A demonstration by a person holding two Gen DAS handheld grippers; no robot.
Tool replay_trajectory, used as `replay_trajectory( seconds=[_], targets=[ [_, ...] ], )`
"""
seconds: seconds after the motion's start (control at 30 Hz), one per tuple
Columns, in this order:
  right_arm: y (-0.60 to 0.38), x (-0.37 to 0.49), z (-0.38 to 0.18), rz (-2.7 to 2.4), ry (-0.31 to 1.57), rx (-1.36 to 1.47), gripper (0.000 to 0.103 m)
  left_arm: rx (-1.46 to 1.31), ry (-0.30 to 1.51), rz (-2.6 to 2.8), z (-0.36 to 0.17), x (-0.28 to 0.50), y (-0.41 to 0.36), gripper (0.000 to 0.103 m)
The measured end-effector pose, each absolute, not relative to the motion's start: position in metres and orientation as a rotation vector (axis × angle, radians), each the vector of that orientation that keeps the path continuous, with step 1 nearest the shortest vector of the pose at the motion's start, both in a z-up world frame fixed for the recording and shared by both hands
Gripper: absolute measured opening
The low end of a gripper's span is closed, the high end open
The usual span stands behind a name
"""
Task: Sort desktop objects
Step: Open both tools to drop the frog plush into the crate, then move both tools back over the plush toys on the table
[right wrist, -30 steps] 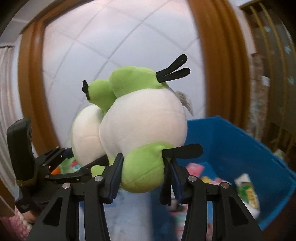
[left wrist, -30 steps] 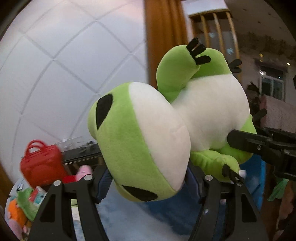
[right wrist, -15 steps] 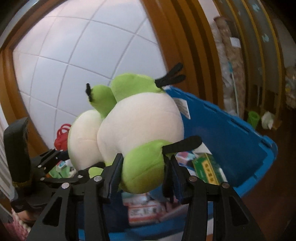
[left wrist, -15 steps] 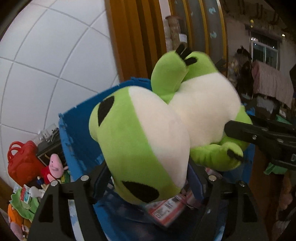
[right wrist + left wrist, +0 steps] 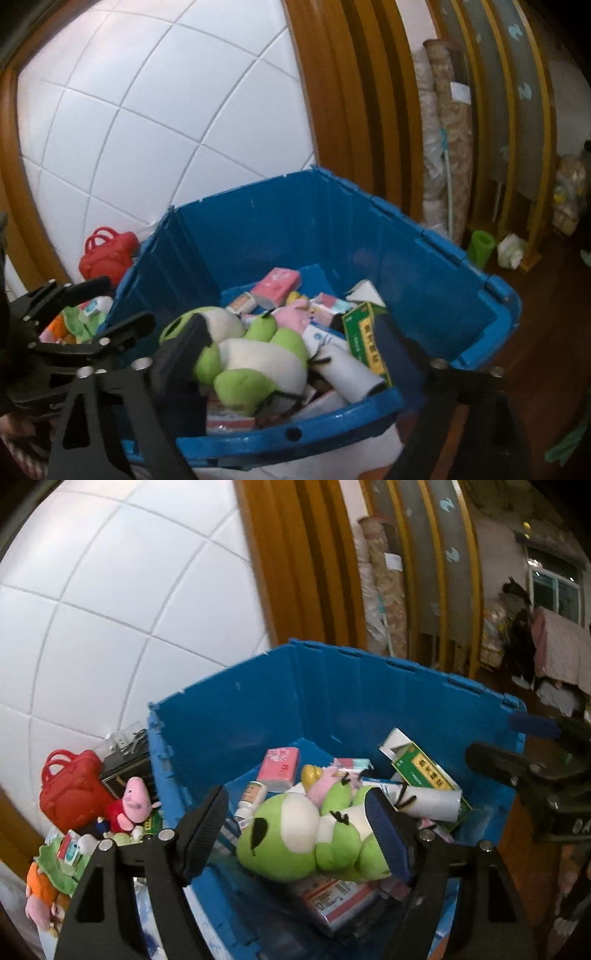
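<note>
The green and white frog plush (image 5: 288,842) lies on its side inside the blue bin (image 5: 332,701), on top of boxes and packets. My left gripper (image 5: 295,812) hangs above it, jaws still opening, pads off the plush. In the right wrist view the same plush (image 5: 258,354) rests near the bin's (image 5: 295,229) front rim. My right gripper (image 5: 288,328) is spread wide over it, jaws opening, nothing pressed between them. Each gripper shows in the other's view: the right one (image 5: 517,771) at the right edge, the left one (image 5: 92,314) at the left edge.
The bin also holds a green box (image 5: 424,771), a pink packet (image 5: 279,768), a white roll (image 5: 432,801) and a pink plush. Left of the bin sit a red handbag (image 5: 70,790), a pig plush (image 5: 131,805) and other toys. Behind stand a tiled wall and a wooden frame.
Both grippers carried the frog plush over the blue bin, then opened. The plush has dropped from between the pads into the bin.
</note>
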State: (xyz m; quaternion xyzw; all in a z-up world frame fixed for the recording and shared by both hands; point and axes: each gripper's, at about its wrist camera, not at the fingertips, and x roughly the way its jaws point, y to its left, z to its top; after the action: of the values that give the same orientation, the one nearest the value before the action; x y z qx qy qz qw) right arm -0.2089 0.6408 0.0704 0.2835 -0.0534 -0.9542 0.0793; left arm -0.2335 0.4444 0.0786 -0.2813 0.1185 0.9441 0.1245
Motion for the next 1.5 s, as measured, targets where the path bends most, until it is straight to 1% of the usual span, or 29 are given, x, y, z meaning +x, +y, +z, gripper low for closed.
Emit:
replay_trajectory(
  seconds=[0.27, 0.3, 0.37, 0.43, 0.6, 0.63, 0.7, 0.8, 0.87, 0.9, 0.93, 1.13, 1.17, 1.23, 1.27, 1.37, 1.5],
  targets=[
    [0.614, -0.201, 0.079, -2.870, -0.083, 0.781, 0.103, -0.669, 0.215, 2.940, 0.093, -0.212, 0.390, 0.085],
    [0.609, -0.202, 0.081, -2.863, -0.080, 0.771, 0.103, -0.666, 0.187, 2.955, 0.094, -0.211, 0.382, 0.088],
    [0.588, -0.200, 0.087, -2.822, -0.068, 0.725, 0.103, -0.666, 0.123, 2.975, 0.093, -0.208, 0.362, 0.092],
    [0.581, -0.199, 0.088, -2.812, -0.064, 0.712, 0.103, -0.679, 0.082, 2.998, 0.090, -0.206, 0.338, 0.092],
    [0.512, -0.196, 0.097, -2.712, -0.007, 0.642, 0.103, -0.737, -0.020, 3.031, 0.076, -0.205, 0.275, 0.092],
    [0.512, -0.196, 0.097, -2.712, -0.007, 0.642, 0.103, -0.745, -0.046, 3.029, 0.072, -0.205, 0.261, 0.092],
    [0.465, -0.197, 0.098, -2.671, 0.034, 0.624, 0.103, -0.760, -0.094, 3.050, 0.064, -0.205, 0.228, 0.092],
    [0.418, -0.201, 0.097, -2.633, 0.062, 0.616, 0.103, -0.801, -0.128, 3.077, 0.051, -0.207, 0.179, 0.092],
    [0.405, -0.203, 0.097, -2.626, 0.069, 0.618, 0.103, -0.847, -0.148, 3.093, 0.041, -0.209, 0.140, 0.092],
    [0.373, -0.209, 0.093, -2.612, 0.082, 0.623, 0.103, -0.868, -0.153, 3.095, 0.037, -0.211, 0.126, 0.092],
    [0.373, -0.209, 0.093, -2.612, 0.082, 0.623, 0.103, -0.895, -0.159, 3.099, 0.031, -0.213, 0.108, 0.092],
    [0.291, -0.245, 0.065, -2.592, 0.068, 0.750, 0.103, -1.078, -0.215, 3.114, -0.009, -0.229, 0.012, 0.092],
    [0.271, -0.257, 0.051, -2.596, 0.069, 0.801, 0.103, -1.115, -0.224, 3.116, -0.018, -0.231, -0.002, 0.092],
    [0.262, -0.263, 0.045, -2.595, 0.067, 0.825, 0.103, -1.194, -0.240, 3.109, -0.036, -0.239, -0.025, 0.092],
    [0.247, -0.279, 0.029, -2.583, 0.063, 0.893, 0.103, -1.234, -0.258, 3.100, -0.046, -0.244, -0.038, 0.092],
    [0.238, -0.294, 0.015, -2.576, 0.070, 0.956, 0.103, -1.302, -0.314, 3.076, -0.068, -0.258, -0.059, 0.092],
    [0.223, -0.334, -0.019, -2.547, 0.071, 1.089, 0.103, -1.346, -0.365, 3.045, -0.090, -0.286, -0.075, 0.092]
  ],
)
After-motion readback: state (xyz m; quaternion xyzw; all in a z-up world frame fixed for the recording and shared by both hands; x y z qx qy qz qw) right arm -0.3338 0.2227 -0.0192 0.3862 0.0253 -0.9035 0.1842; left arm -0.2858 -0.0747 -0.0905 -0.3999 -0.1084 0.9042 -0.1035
